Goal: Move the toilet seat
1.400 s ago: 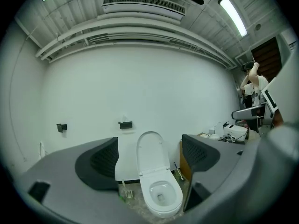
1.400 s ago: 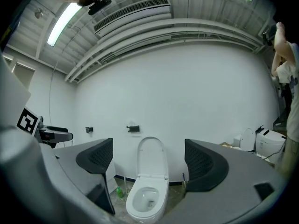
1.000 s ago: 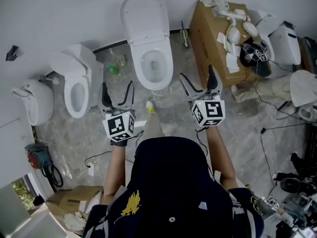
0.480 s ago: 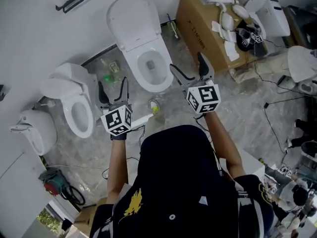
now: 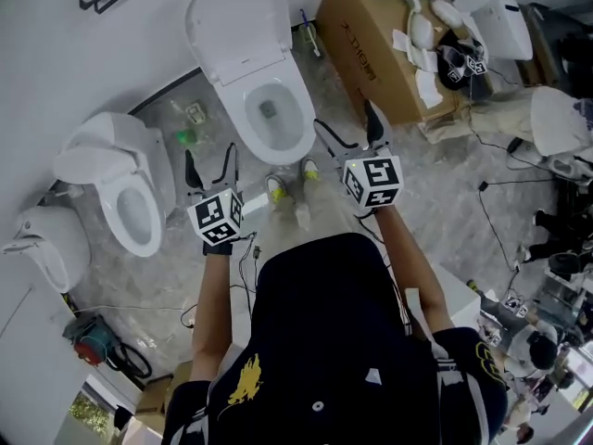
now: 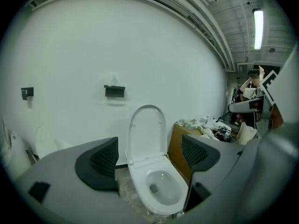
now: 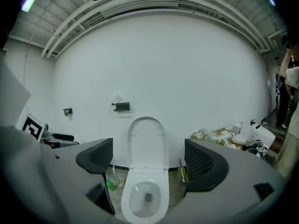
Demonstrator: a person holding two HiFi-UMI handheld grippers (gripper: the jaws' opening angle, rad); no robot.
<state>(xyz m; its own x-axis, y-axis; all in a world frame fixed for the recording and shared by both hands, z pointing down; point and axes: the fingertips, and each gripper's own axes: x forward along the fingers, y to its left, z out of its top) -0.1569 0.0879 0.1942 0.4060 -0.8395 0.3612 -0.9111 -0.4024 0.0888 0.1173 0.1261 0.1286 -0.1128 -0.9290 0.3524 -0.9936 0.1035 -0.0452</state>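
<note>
Moved: both grippers are edging closer to the white ceramic toilet bowl (image 5: 269,109).
Left gripper (image 5: 210,158): hovering off the bowl's front left, jaws spread, empty.
Right gripper (image 5: 345,119): hovering beside the bowl's right rim, jaws apart, empty, probably lining up.
White oval plastic toilet seat (image 5: 236,17): standing raised behind the bowl, well beyond both jaws.

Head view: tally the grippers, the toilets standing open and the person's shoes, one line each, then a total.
Grippers: 2, the left gripper and the right gripper
Open toilets: 2, the centre toilet and the left toilet
Shoes: 2, the left shoe and the right shoe
Total: 6
</note>
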